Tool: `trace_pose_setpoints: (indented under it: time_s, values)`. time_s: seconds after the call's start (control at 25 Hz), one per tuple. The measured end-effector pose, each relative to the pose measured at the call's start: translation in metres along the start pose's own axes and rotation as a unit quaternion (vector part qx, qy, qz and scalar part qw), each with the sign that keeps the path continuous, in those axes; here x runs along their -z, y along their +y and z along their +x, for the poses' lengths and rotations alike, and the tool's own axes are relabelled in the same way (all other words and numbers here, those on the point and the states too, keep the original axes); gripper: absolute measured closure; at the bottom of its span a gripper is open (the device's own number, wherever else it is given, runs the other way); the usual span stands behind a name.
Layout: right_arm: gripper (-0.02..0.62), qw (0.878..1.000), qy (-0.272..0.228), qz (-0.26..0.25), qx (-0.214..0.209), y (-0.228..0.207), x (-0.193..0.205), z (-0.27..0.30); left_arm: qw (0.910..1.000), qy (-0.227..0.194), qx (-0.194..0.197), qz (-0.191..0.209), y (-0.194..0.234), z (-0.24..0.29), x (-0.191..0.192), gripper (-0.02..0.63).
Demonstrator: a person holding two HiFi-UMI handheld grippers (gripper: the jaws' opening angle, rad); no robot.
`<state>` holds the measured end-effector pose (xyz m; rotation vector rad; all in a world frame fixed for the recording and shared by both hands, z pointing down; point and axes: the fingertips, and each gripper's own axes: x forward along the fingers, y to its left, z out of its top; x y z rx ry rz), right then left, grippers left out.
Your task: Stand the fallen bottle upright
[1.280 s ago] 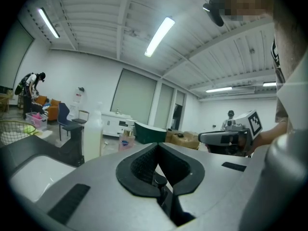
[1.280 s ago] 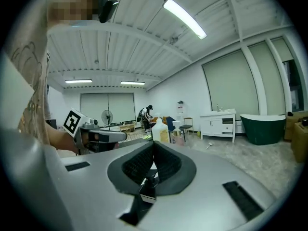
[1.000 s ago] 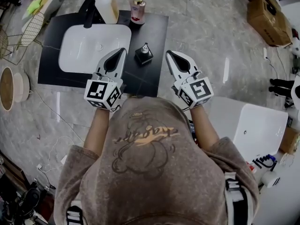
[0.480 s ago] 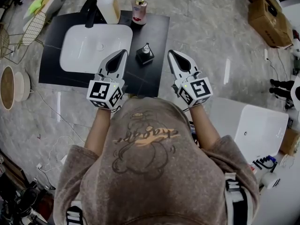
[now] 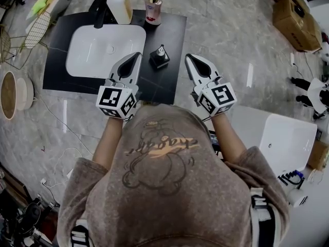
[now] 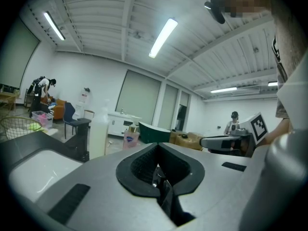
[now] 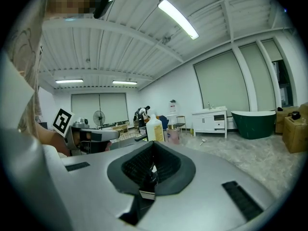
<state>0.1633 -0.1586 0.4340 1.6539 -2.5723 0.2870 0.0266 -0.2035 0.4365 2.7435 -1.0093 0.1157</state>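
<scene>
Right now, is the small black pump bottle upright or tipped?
Upright, it seems: the black pump bottle stands on the black counter, pump head above its body.

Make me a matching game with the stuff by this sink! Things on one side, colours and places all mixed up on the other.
Things:
1. basin
2. faucet
3. small bottle
4. tall pump bottle

Colours and places:
a. pinkish, at the back edge of the counter
b. white
c. black, behind the basin
d. dark, right of the basin

Pairs: 1-b, 2-c, 3-d, 4-a
</scene>
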Motion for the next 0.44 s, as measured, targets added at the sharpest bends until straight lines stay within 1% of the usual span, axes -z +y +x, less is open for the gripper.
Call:
trace_pose_setpoints:
  time_s: [0.2,0.44]
  values:
    - [0.603,1.000,-0.001,0.003,-0.007,0.0038,-0.0051,-0.0006,1.0000,0.002,0.006,-0.001,-0.0056,-0.0013,0.0003,0.588]
    - [0.604,1.000,-0.003,-0.005,-0.019,0.0054,-0.0092,0.0011,0.9999,0.004,0.008,0.008,-0.0056,-0.0028,-0.0006,0.588]
